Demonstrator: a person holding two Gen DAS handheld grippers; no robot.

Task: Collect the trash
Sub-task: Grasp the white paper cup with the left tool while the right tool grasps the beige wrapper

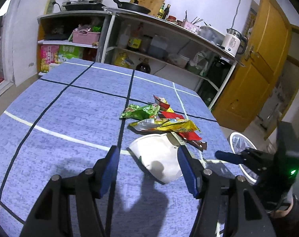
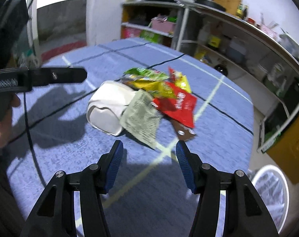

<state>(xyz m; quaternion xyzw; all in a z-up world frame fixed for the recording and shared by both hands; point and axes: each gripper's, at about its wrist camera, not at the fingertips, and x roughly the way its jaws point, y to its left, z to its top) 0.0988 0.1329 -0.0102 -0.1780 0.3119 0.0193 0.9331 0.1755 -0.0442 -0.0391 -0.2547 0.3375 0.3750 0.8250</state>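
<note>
Left wrist view looks down along the left gripper [image 1: 147,165], whose fingers stand wide apart with nothing held; the white paper cup [image 1: 159,158] lies between them and a little ahead, no pad touching it that I can see. That cup lies on its side on the blue checked cloth of the counter [image 1: 60,108], squashed out of round, its long axis running from the open mouth nearest the left gripper's tips to the base farther away in the right wrist view, so it would roll or fold sooner than stand. Just beyond it the wrappers sit in a loose overlapping heap: a green wrapper [image 1: 141,111], a long yellow wrapper [image 1: 165,124] lying crosswise, a red wrapper [image 2: 177,104] and a brown wrapper [image 2: 184,131] poking out toward the counter edge, with a pale printed sheet [image 2: 141,118] leaning on the cup. Bunched that way, I'd judge, they can be taken one after another. The right gripper [image 2: 149,165] hovers short of the heap, fingers also well open and empty, aimed down at the cloth near the sheet. A white-rimmed bin [image 2: 272,193] with a bag liner waits on the floor beside the counter, likely where the pieces go.
</note>
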